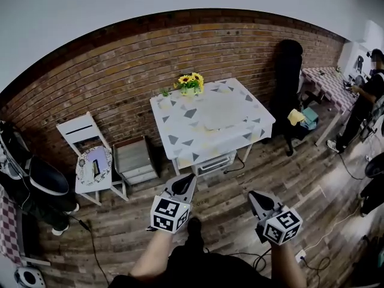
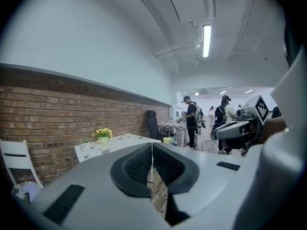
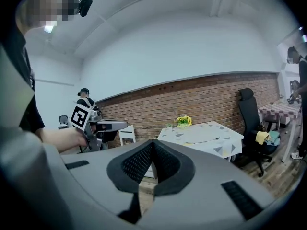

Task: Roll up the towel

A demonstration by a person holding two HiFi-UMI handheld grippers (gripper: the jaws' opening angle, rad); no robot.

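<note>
The white triangle-patterned counter (image 1: 180,141) stands by the brick wall (image 1: 120,71), the pale towel (image 1: 221,114) spread flat on its middle, while the left tool (image 1: 183,183) and right tool (image 1: 257,198) hang well short of its near edge, jaws pressed together on nothing (sunflowers (image 1: 191,83) at its far corner).

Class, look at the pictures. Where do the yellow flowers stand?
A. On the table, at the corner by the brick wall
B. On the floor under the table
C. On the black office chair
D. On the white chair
A: the yellow flowers stand on the table, at its back corner, right against the brick wall.
</note>
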